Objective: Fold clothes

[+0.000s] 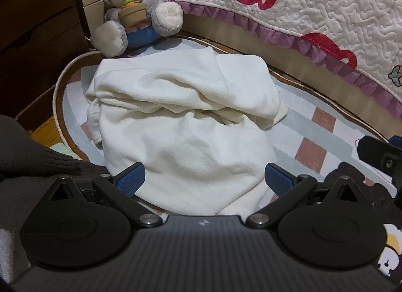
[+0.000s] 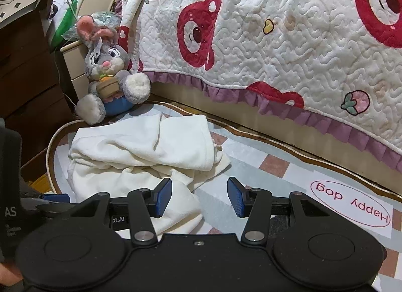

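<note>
A cream fleece garment (image 1: 181, 121) lies roughly folded and bunched on a checked floor mat (image 1: 314, 128). My left gripper (image 1: 204, 179) is open just above the garment's near edge, its blue pads (image 1: 132, 179) wide apart and holding nothing. In the right wrist view the same garment (image 2: 140, 156) lies at the left on the mat (image 2: 263, 166). My right gripper (image 2: 199, 197) is open over the garment's right near corner and the mat, with nothing between its pads (image 2: 163, 197).
A grey plush rabbit (image 1: 135, 8) sits at the mat's far edge against a bedside cabinet (image 1: 91, 0). A quilted bedspread (image 2: 289, 41) hangs over the bed along the right. A dark sleeve (image 1: 32, 151) shows at the left. The mat reads "Happy dog" (image 2: 350, 204).
</note>
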A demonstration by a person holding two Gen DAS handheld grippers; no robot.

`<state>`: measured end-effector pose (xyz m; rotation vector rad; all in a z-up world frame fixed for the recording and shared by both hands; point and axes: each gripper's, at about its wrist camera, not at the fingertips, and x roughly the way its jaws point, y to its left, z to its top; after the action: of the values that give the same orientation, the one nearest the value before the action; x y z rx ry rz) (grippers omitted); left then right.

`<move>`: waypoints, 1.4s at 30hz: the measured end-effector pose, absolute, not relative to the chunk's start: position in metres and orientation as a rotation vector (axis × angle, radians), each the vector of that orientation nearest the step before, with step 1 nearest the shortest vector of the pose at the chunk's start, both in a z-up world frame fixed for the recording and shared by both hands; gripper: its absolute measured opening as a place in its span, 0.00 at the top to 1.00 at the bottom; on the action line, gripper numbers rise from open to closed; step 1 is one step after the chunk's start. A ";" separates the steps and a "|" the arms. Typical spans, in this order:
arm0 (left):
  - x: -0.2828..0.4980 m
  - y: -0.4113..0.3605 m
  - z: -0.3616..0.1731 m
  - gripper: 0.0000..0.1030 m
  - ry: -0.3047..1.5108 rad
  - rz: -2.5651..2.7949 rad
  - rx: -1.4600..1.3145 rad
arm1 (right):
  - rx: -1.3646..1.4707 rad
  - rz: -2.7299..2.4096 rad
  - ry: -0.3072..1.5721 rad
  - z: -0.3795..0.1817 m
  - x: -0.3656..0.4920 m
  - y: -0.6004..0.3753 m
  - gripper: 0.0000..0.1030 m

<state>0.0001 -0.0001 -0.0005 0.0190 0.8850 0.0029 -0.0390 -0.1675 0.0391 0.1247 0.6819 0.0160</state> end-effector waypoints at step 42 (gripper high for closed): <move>0.007 -0.004 -0.015 0.00 0.942 -0.042 0.028 | 0.084 0.050 0.719 0.036 -0.039 -0.150 0.47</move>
<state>0.0067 -0.0042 -0.0148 0.0278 0.9416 -0.0425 -0.0390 -0.1502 0.0361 0.0836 0.7186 0.0500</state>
